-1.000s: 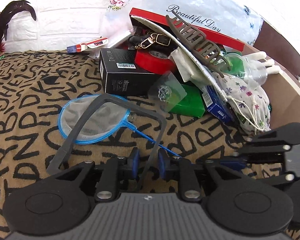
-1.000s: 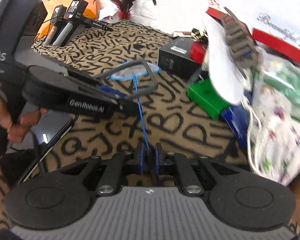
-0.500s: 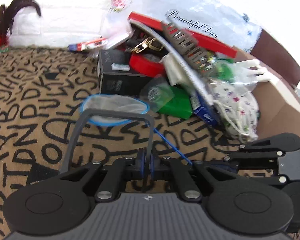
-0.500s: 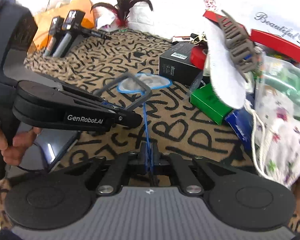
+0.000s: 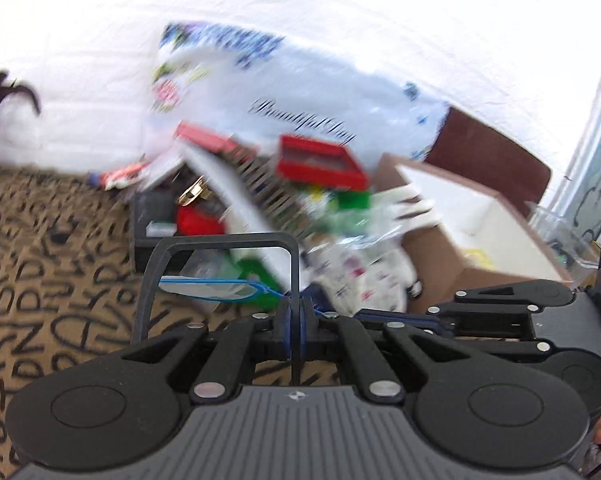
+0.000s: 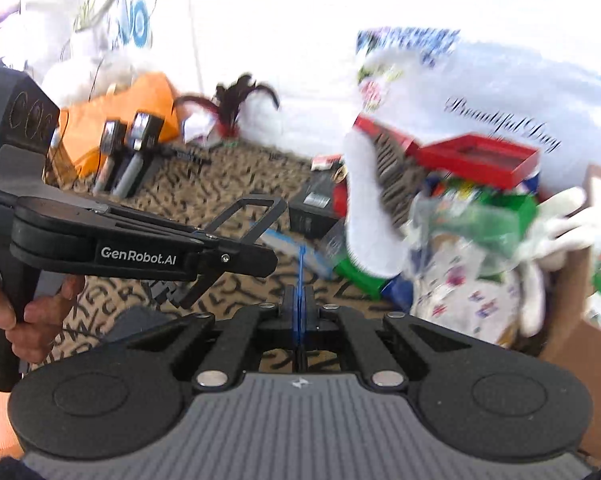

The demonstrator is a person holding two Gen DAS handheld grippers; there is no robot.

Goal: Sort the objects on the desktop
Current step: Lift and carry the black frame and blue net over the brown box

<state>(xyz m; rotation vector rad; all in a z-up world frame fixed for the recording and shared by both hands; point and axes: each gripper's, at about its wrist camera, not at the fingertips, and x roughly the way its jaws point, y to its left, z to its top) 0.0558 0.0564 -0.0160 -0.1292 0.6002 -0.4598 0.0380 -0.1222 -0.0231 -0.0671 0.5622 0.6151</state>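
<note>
Blue-rimmed mesh net [image 5: 204, 289], handle clamped in right gripper [image 6: 299, 304]; left gripper [image 5: 296, 316] clamped on dark grey plastic frame [image 5: 220, 240].

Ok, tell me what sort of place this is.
Probably a home room with a table used for sorting odds and ends: a letter-print cloth covers the surface, a jumbled pile of small household items sits on it, and an open cardboard box waits beside the pile.

Both tongs have lifted the grey frame [image 5: 224, 240] and blue net [image 5: 208, 290] off the cloth.
</note>
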